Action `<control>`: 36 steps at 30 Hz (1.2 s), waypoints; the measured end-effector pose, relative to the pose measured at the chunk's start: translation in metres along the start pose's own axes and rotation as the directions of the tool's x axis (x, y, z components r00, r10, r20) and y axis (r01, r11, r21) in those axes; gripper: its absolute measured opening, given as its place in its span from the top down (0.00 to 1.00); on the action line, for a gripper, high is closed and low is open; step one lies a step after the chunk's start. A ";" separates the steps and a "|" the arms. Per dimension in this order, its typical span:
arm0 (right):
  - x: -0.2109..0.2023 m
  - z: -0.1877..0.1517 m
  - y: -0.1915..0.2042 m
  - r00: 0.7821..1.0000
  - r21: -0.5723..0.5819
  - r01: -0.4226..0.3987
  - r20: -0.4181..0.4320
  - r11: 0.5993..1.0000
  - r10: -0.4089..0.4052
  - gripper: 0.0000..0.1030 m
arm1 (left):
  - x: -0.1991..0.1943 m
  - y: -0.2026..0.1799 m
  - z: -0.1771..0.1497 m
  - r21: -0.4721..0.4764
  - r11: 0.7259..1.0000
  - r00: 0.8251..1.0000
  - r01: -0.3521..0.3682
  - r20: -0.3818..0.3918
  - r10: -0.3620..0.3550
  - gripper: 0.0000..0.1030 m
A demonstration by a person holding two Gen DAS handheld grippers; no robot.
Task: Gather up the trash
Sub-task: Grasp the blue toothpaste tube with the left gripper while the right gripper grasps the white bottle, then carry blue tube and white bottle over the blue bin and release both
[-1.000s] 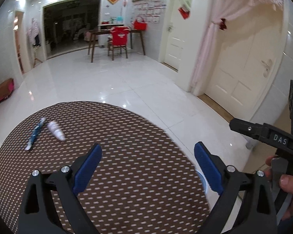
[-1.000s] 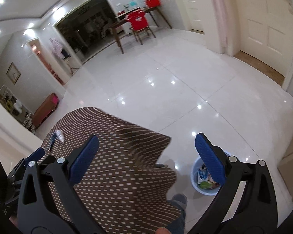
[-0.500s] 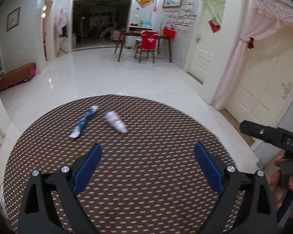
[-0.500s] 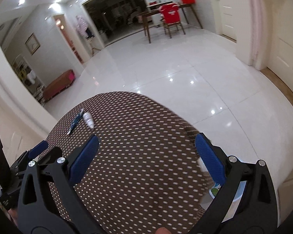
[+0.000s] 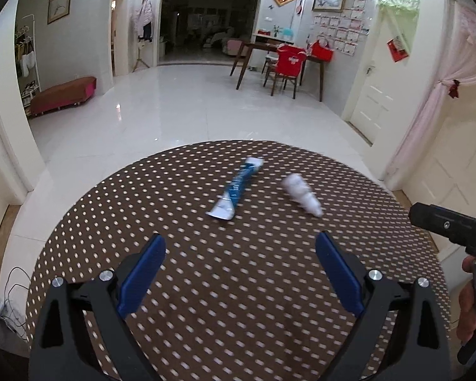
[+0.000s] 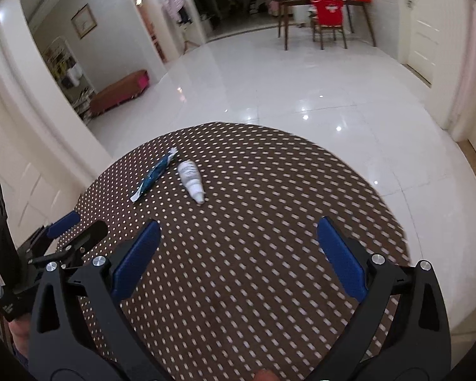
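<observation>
**Facing two scraps on the round table, both tools wide and empty**

Hovering above the near part of the round table (image 5: 136,197), the left gripper (image 5: 240,265) has its blue pads spread wide with nothing between them, and the right gripper (image 6: 239,255) is spread just as wide and equally empty. That spread looks like preparation: either tool can drop around a piece of trash without first having to release anything.

The trash lies on the far half of the table, toward its left side as the right wrist view shows it. The blue wrapper (image 5: 236,189) is flattened and twisted, lying at a slant. Just beside it, apart by a narrow strip of dotted cloth, is the white crumpled paper (image 5: 301,194), tapering toward its near end. Both sit flat and separate, so each can probably be pinched alone; the wrapper's thinness may make it slide on the cloth.

Nothing else is on the table between the grippers and the scraps. The left gripper appears nearer to them, with the wrapper almost straight ahead of it. Beyond the table lie a glossy white floor (image 5: 181,111), a low red bench (image 5: 63,93), and a dark dining table with a red-covered chair (image 5: 289,62), all well apart. No bin shows in either view.
</observation>
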State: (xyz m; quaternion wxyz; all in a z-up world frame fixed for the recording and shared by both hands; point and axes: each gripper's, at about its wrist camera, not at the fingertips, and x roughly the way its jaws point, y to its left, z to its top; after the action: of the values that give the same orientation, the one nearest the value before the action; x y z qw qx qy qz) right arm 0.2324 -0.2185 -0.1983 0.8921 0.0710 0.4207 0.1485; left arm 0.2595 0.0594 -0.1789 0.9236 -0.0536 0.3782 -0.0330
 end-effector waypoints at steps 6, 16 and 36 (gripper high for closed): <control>0.049 0.017 0.026 0.999 -0.072 -0.015 -0.040 0.997 0.012 0.06 | 0.034 0.017 0.014 0.032 0.999 0.999 -0.034 -0.031 0.035 0.09; 0.125 0.034 0.055 0.994 -0.163 -0.038 -0.107 0.986 0.020 0.46 | 0.077 0.021 0.035 0.102 0.993 0.996 -0.060 -0.067 0.067 0.09; 0.017 -0.004 -0.012 0.999 -0.032 -0.031 0.009 0.999 0.032 0.76 | 0.111 -0.014 0.056 0.154 0.986 0.989 0.064 -0.143 -0.042 0.91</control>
State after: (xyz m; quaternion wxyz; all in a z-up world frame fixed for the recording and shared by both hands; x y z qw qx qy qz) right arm 0.2422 -0.2246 -0.2164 0.8926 0.0641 0.4130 0.1688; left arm 0.3782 0.0387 -0.2147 0.8951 0.0124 0.4362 -0.0913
